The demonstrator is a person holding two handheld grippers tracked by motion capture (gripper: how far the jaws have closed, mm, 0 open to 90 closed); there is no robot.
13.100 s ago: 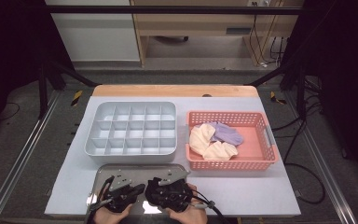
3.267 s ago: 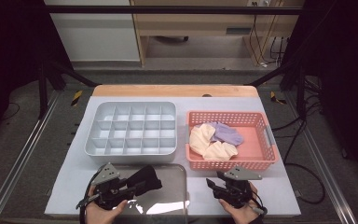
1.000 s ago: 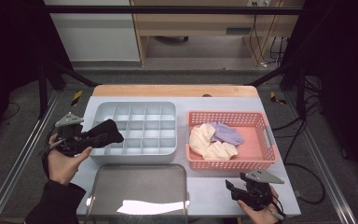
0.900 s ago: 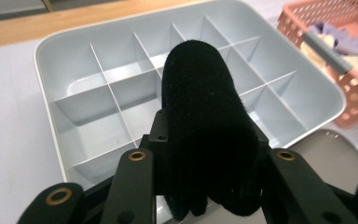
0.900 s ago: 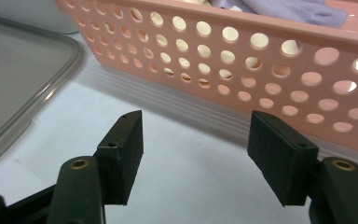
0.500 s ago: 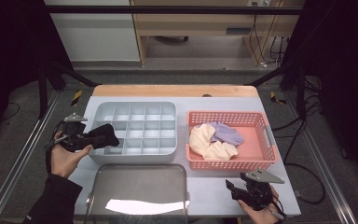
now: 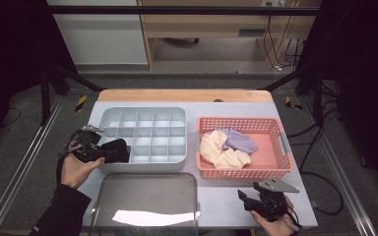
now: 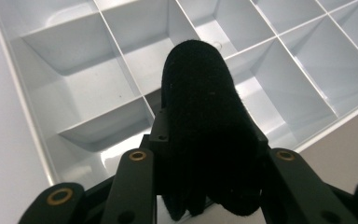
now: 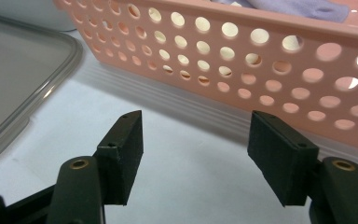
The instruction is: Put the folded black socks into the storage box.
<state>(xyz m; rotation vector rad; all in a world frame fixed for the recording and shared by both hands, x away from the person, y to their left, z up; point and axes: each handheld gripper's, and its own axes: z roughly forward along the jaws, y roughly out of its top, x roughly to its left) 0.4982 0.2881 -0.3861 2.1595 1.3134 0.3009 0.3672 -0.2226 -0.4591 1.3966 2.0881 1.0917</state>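
Since a second ago we have brought the left gripper [image 7: 109, 151] down and inward from the table's left edge, so that the rolled black sock [image 8: 205, 126] pinched between its jaws now hangs over the near left corner of the grey compartment tray [image 7: 109, 116]. Earlier still, both grippers were together at the near edge, on the clear lid [image 7: 147, 196]; that lid now lies flat on the table beside and below the left hand [image 7: 74, 167]. The right gripper [image 7: 248, 200] has kept its place near the front right corner, its jaws spread with nothing between them.

In the left gripper view the sock is a fuzzy, matt bundle with a rounded tip, thick enough to fill the gap between the jaws. Ahead of and beneath it lie the tray's cells: smooth, glossy, pale plastic, square, with thin straight dividers.

In the right gripper view the pads [image 9: 126, 154] are flat black blocks with a fine ribbed face. Just ahead of them stands the wall of the pink basket [image 9: 279, 70], hard plastic pierced by rows of round holes. To their left the lid [image 9: 23, 88] shows a rounded, raised rim. Inside the basket, in the high view, lie soft crumpled socks, cream [image 7: 221, 152] and lilac [image 7: 240, 141], well away from both grippers.
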